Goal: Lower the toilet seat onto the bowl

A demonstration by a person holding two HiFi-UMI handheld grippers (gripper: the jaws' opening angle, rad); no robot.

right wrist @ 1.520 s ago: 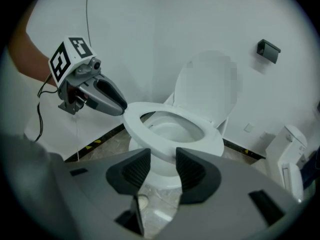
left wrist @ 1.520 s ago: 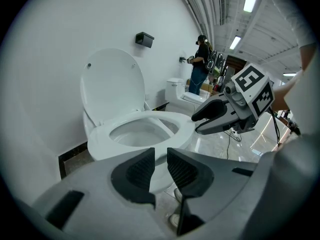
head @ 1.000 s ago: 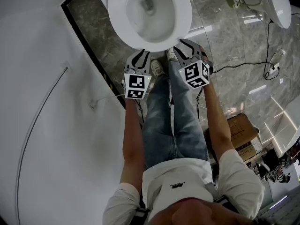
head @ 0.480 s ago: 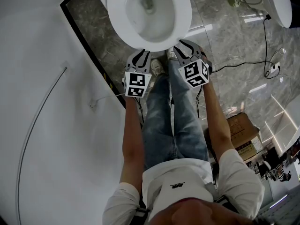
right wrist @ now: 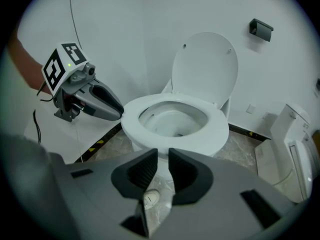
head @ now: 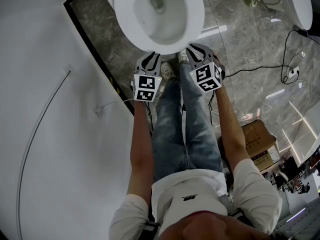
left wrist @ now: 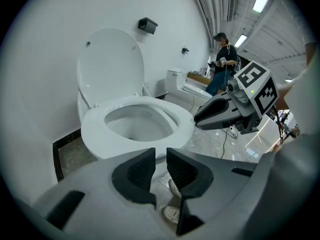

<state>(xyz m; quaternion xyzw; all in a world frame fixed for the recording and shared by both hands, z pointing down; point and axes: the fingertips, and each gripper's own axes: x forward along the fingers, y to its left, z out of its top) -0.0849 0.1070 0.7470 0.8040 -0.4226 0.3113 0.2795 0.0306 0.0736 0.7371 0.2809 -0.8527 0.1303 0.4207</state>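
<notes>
toilet seat (head: 196,14): smooth glossy white, plastic by the look | floor (head: 235,34): polished grey veined stone, mirror-bright | wall (head: 45,84): plain matt white | left gripper (left wrist: 160,154): matt grey plastic shell; pads (left wrist: 141,170) black, ribbed, rubbery | jeans (head: 187,129): blue denim cloth | box (head: 256,134): dull brown cardboard

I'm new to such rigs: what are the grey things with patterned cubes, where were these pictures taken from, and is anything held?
A person holds two grey two-jaw tools: the left gripper and the right gripper; the marker cubes belong to them. One picture looks down from a head camera; the others ride on each gripper, looking along its jaws. On the grey stone floor stands a white ceramic toilet, its ring seat down, its oval lid upright. Nothing is held; the right gripper's jaws are closing empty.
</notes>
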